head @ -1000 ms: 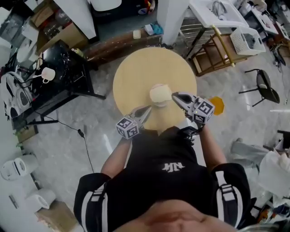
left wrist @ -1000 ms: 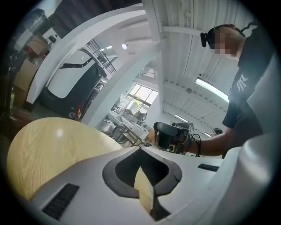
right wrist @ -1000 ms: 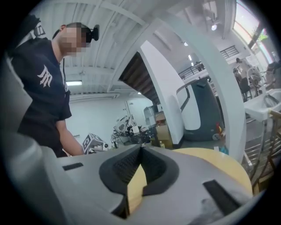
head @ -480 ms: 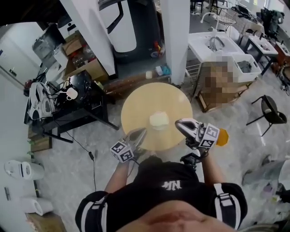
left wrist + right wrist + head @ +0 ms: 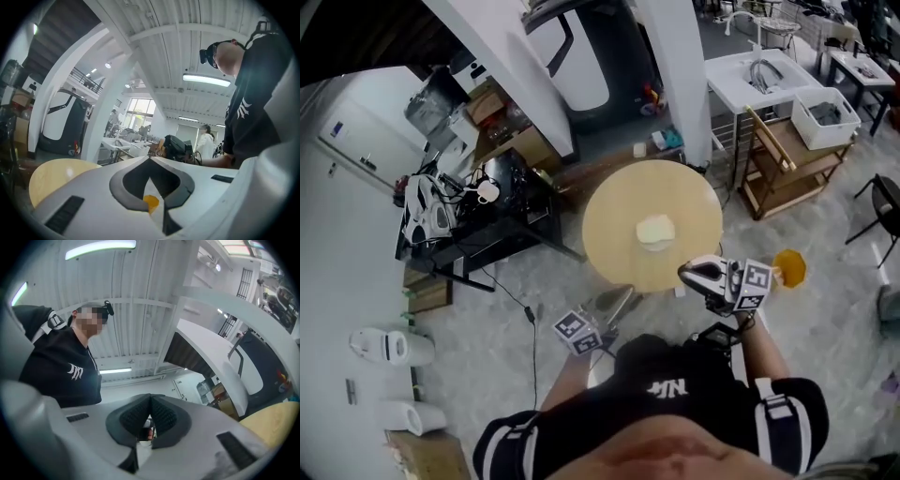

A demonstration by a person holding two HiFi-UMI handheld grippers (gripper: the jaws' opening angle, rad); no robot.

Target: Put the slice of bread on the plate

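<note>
The slice of bread [image 5: 655,231] lies near the middle of the round, light wooden counter [image 5: 614,211]. It rests on a pale plate [image 5: 656,242] that is hard to tell from it at this size. Both tools are well apart from it, on the person's side.

The left hand-held gripper [image 5: 625,293] shows just beyond the counter's near edge, toward its left. Its tips point up the picture toward the counter. In the left gripper view its jaws [image 5: 150,159] are pressed together at the tips with nothing pinched. An orange thing [image 5: 151,202] shows through the gap behind the pads.

The right hand-held gripper [image 5: 684,273] shows over the counter's near edge, toward its right, with the tips pointing leftward along that edge. The bread is beyond and a little left of them. In the right gripper view its ribbed pads [image 5: 161,416] are closed against each other and empty.

An orange round thing [image 5: 788,267] stands on the floor, just right of the right tool's marker cube [image 5: 754,284]
</note>
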